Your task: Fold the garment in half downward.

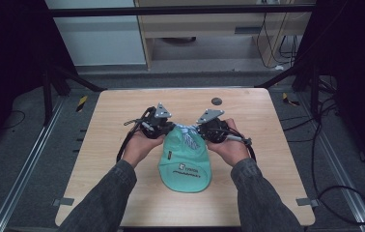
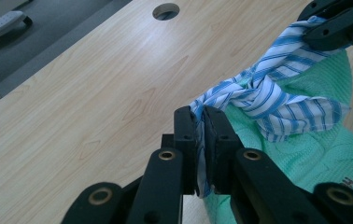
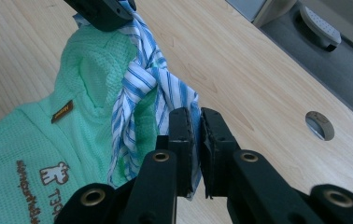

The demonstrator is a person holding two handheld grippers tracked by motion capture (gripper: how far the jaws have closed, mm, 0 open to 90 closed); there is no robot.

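As the green garment (image 1: 185, 162) lies flat near the middle of the tabletop (image 1: 113, 125), its blue-and-white striped ties (image 1: 189, 133) meet in a knot at its far edge. The left gripper (image 2: 203, 140) has its fingers pinched on one tie end; the right gripper (image 3: 196, 144) has its fingers pinched on the other. A round hole (image 1: 216, 101) lies beyond.

We looked down and forward from above the table (image 1: 122, 159), while each gripper view sat close, facing along its jaws across the tabletop, both sharing the striped cloth (image 2: 277, 100) and green garment (image 3: 34, 140).
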